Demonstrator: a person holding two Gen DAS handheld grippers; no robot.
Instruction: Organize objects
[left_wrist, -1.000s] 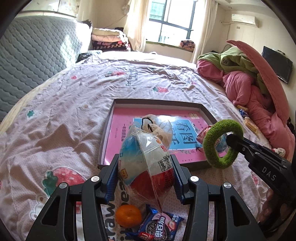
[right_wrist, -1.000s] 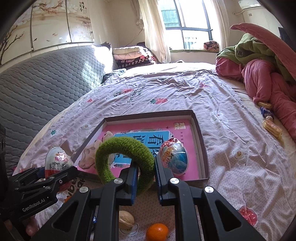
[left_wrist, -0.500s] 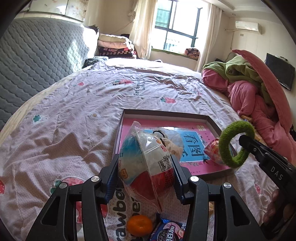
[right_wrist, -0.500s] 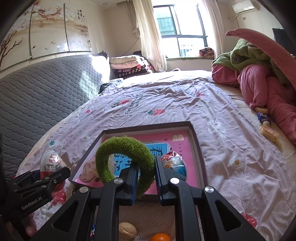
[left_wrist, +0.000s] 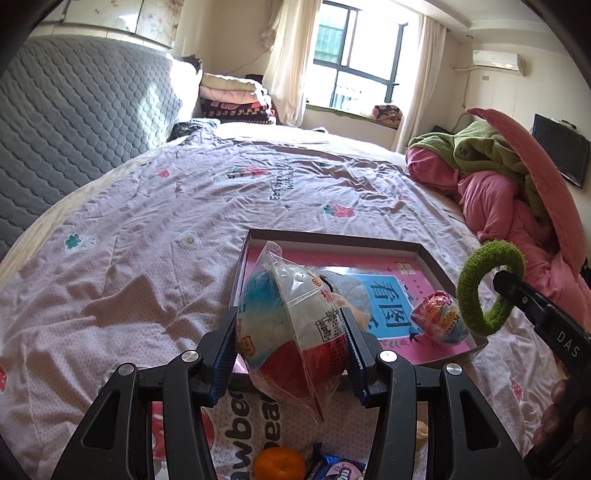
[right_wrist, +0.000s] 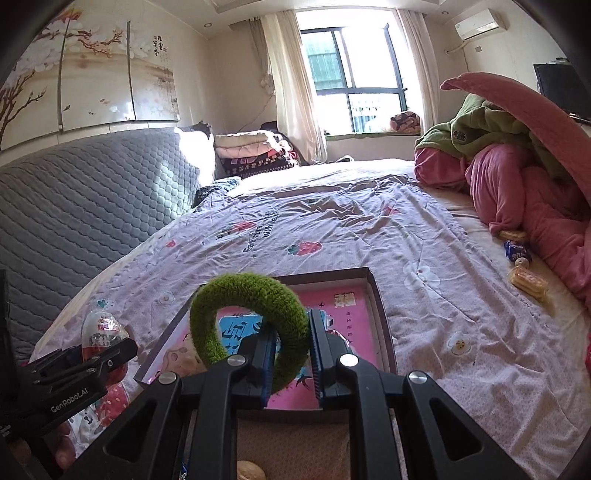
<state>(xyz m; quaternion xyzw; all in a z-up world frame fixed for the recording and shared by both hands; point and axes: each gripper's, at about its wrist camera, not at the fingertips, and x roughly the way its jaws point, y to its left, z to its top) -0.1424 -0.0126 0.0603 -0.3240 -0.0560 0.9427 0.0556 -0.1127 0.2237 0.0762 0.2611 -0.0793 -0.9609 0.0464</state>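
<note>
Tongs in the left hand (left_wrist: 291, 354) stood partly open, their blue pads pressed against both sides of a wrapped toy egg (left_wrist: 291, 332), a white, blue and red thing in clear crinkled plastic that stuck up between the two arms and hung over the near edge of a shallow box (left_wrist: 436, 258). The right tongs (right_wrist: 291, 354) were closed tight on the lower part of a fuzzy green ring (right_wrist: 251, 317), which stood upright with most of its loop rising to the left of the pads, above the near left part of the same box. Seen from the left side, that ring was held in the air just past the box's right corner. Inside the box, on its pink and blue printed floor, lay a second wrapped egg (left_wrist: 439, 321) near the right wall. The box sat on the bed (left_wrist: 147, 229), on a pale sheet printed with strawberries. Close under the left tongs lay an orange (left_wrist: 279, 463) and a blue biscuit packet (left_wrist: 340, 469); more snack packets (right_wrist: 524, 273) rested farther off beside a heap of pink and green blankets (right_wrist: 517, 177).
</note>
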